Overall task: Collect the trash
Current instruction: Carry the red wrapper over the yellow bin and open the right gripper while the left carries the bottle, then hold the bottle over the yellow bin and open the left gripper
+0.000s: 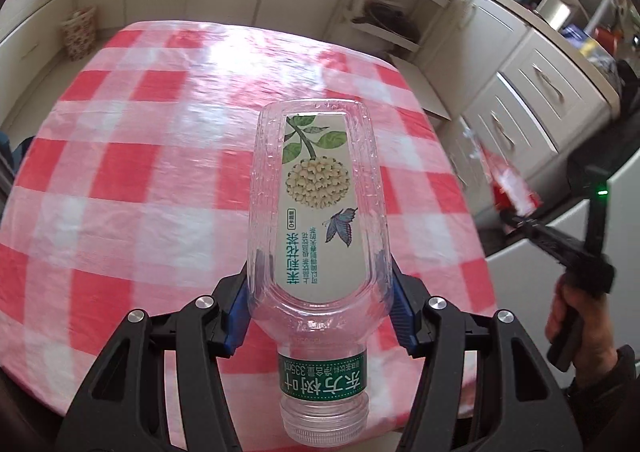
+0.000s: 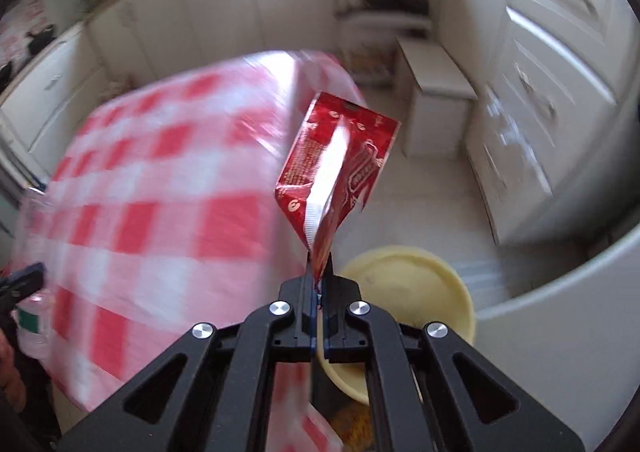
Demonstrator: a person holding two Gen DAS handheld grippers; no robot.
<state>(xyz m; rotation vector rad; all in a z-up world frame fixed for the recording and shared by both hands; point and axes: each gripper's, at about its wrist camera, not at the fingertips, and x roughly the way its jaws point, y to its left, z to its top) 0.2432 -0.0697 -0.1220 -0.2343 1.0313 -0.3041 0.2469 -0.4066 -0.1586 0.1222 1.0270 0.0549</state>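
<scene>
My left gripper (image 1: 320, 304) pinches an empty bottle (image 1: 318, 220) above the checked table (image 1: 140, 172); my right gripper (image 2: 319, 284) pinches a red wrapper (image 2: 336, 168) beside the table's edge.

One plastic bottle (image 1: 320, 220), one red wrapper (image 2: 334, 168), one checked tablecloth (image 1: 152, 156), one yellow bowl (image 2: 408, 292), two grippers (image 1: 320, 292) (image 2: 319, 272).

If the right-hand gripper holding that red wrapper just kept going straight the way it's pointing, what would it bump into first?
Probably the small white cabinet on the floor past the table edge. The right gripper, shut on the red wrapper, points over open floor beside the table; depth is hard to judge.
</scene>
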